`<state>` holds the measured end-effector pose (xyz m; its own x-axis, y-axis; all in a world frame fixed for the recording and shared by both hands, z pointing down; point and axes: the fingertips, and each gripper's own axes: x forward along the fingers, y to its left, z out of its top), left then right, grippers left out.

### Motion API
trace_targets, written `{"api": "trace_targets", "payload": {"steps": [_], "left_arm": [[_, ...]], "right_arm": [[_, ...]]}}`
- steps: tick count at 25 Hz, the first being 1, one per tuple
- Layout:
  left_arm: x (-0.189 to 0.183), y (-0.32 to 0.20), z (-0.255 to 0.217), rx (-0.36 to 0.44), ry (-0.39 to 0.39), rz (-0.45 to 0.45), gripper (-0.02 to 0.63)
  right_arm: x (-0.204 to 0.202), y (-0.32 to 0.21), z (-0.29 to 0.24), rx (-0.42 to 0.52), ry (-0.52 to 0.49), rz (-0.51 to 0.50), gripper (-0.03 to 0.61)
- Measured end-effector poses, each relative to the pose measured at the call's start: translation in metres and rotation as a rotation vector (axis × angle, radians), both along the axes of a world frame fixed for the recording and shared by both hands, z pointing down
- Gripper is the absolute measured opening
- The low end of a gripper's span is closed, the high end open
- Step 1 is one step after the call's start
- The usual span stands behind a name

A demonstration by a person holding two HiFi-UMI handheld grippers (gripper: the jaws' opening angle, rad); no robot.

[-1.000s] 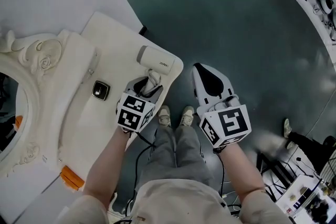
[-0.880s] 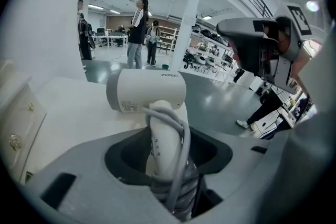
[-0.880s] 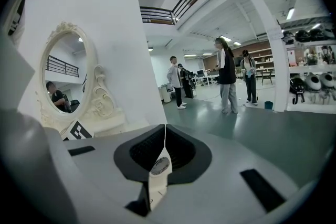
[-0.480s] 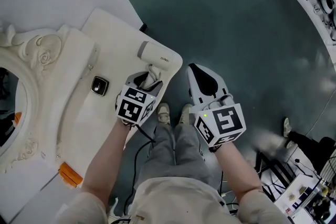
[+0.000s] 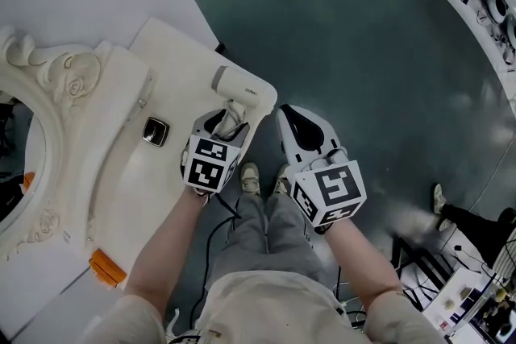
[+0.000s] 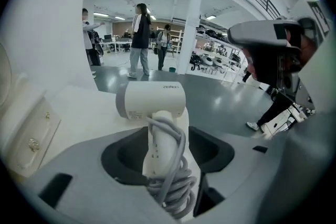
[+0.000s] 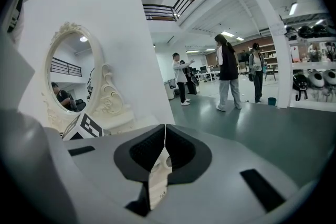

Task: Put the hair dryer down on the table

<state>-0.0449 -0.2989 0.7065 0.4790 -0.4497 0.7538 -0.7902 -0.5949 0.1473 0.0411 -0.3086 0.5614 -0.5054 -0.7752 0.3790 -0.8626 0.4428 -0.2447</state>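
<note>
head view: two bare forearms (image 5: 165,246) stretched forward and down, side by side, each ending in a pale grey gripper topped by a cube of black-and-white square markers. left gripper (image 5: 222,123) angled toward the table (image 5: 173,68), jaws opening, with the handle of the hair dryer (image 5: 239,89) between them and a gap on either side of it. right gripper (image 5: 297,121) just beside it over the floor (image 5: 363,28), jaws closed flat together on nothing. hair dryer at the table's rounded near corner, barrel crosswise above the handle; contact with the tabletop not to be told.

shown only from the head: a small dark square object (image 5: 155,131) on the table, an orange piece (image 5: 107,270) at its near edge, and a pair of shoes (image 5: 252,177) below the grippers. shown only in the left gripper view: the cord (image 6: 170,181) wound in loops round the handle, bunched thick at its base. shown only in the right gripper view: the thin seam between the shut pads and the oval glass of the mirror (image 7: 71,78), standing upright. seen in both gripper views: people standing (image 6: 140,39) well apart in a bright hall.

materials and shapes: dryer of smooth matte white plastic, short cylindrical barrel, grey end cap; cord grey and rubbery; mirror frame cream, carved in scrolls; tabletop plain white; floor dark, glossy grey-green; jaw pads black, set in curved recesses.
</note>
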Motion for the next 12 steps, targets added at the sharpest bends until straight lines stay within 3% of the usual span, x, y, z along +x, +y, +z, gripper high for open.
{"api": "trace_targets", "payload": {"steps": [8,12], "left_arm": [[-0.005,-0.008,-0.076,0.132,0.065,-0.081,0.241],[-0.015,-0.009,-0.134,0.227,0.1,-0.121,0.193]], "right_arm": [[-0.006,0.006,-0.049,0.094,0.029,-0.065,0.021],[-0.006,0.01,-0.083,0.147,0.036,-0.079,0.021]]}}
